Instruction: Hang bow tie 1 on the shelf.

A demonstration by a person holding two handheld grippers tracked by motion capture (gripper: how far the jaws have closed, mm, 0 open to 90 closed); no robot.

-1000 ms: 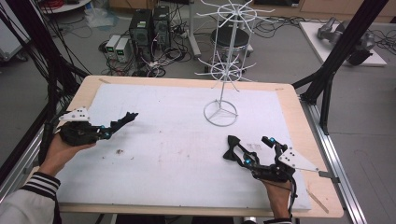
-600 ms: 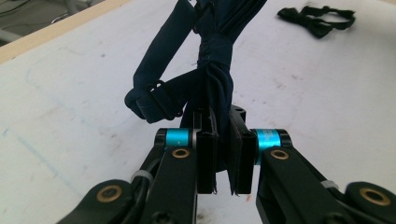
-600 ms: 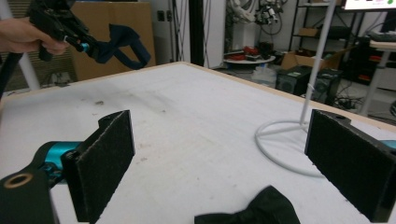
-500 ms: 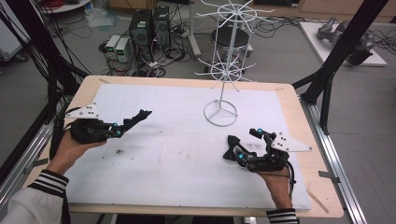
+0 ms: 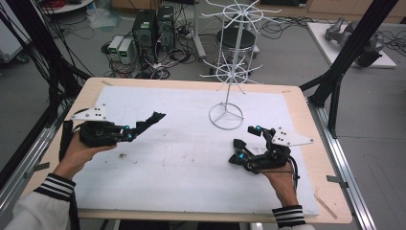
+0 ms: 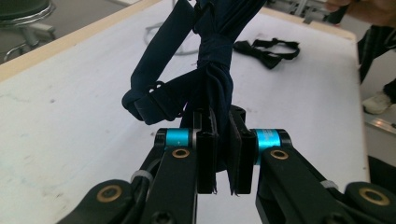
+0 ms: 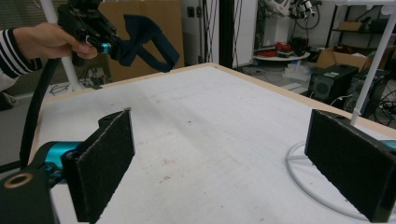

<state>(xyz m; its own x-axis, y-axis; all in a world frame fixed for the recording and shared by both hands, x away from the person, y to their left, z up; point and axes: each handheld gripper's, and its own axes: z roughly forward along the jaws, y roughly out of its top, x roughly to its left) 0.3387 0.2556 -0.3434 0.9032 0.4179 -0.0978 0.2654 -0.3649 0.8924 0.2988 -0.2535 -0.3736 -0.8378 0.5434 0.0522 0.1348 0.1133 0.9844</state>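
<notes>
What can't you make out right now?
- Navy strap, left gripper view: top end cut off by the frame edge; the pinched part is hidden behind the pads.
- Strap, high view: too small and dark against the left gripper.
- Rack, high view: top cut off.
- Black item far off, left gripper view: too small to name.

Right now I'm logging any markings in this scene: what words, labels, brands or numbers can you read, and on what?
No text can be read.
Computer towers: any labels too small.
Cardboard box: no legible print.
Left gripper and the dark blue strap it clamps: no markings.
</notes>
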